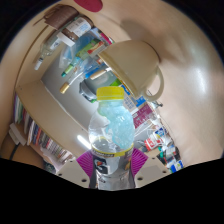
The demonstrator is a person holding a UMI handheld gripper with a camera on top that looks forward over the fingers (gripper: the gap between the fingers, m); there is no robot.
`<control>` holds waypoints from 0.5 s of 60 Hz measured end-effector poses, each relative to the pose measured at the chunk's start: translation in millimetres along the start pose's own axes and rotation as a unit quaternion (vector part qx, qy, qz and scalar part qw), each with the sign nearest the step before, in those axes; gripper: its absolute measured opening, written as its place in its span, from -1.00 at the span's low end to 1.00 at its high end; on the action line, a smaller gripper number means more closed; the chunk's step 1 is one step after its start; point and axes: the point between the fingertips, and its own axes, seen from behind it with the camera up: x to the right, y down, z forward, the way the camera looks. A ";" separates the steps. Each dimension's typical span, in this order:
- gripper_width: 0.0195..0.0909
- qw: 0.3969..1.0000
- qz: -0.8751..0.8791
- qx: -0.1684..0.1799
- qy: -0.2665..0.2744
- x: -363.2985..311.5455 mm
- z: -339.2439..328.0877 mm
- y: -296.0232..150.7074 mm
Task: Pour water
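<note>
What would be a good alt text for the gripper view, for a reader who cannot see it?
A clear plastic bottle with a yellow cap is held between the tongs, whose purple pads press on its sides. Behind it are a white round table and cluttered shelves.

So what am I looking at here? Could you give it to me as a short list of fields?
held thing: clear bottle, yellow cap, bluish contents
gripper: shut on the bottle, a pink pad pressing each side
bottle pose: between the fingers, cap end pointing away from the camera
beyond the bottle: a pale curved table and a round top
background: shelves packed with colourful items
pouring target: no cup or glass can be made out
water flow: none visible
</note>
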 end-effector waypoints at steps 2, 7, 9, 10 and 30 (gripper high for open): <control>-0.27 1.000 0.002 -0.004 -0.001 0.3 -0.7 0.8; -0.28 1.000 -0.009 -0.003 -0.001 0.9 -4.0 0.1; -0.28 1.000 -0.017 -0.002 0.003 2.9 -4.5 0.2; -0.28 1.000 -0.021 -0.002 0.006 4.3 -4.7 0.6; -0.27 0.908 -0.415 -0.048 0.020 -63.3 -11.7 56.6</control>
